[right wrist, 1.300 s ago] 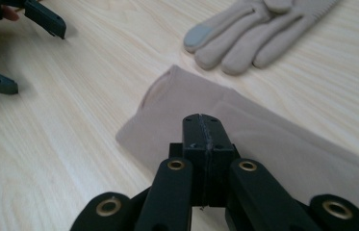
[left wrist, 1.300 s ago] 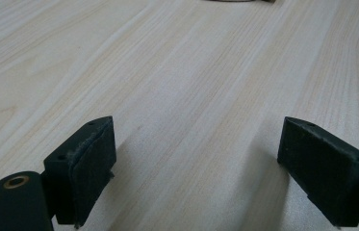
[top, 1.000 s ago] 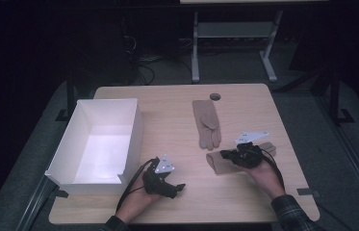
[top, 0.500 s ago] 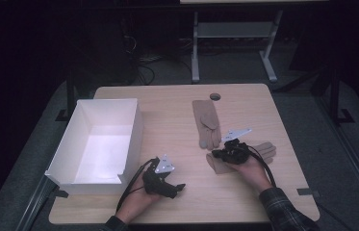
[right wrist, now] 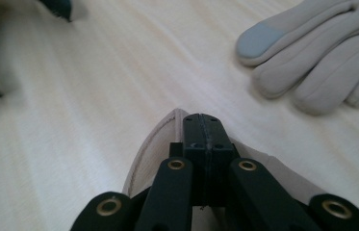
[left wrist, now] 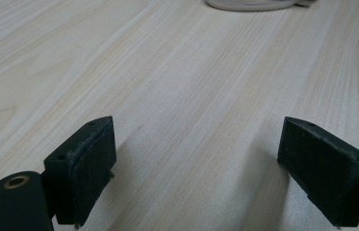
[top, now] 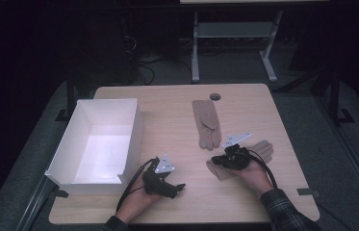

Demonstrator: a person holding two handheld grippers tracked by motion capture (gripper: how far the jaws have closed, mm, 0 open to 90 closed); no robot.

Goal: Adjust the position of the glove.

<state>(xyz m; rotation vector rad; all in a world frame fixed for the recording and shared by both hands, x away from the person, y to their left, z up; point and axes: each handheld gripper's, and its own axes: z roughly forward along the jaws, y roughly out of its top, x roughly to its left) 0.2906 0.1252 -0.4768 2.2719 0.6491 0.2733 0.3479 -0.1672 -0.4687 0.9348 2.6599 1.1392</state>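
right gripper, jaws clenched on near glove cuff; soft, limp fabric. left gripper released.

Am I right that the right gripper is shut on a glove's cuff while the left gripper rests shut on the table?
Not quite: the left gripper is open, its jaws wide apart in the left gripper view. The right gripper is indeed shut on the glove.

Tan gloves, one fingertip grey; white box; pale woodgrain table; plaid sleeve
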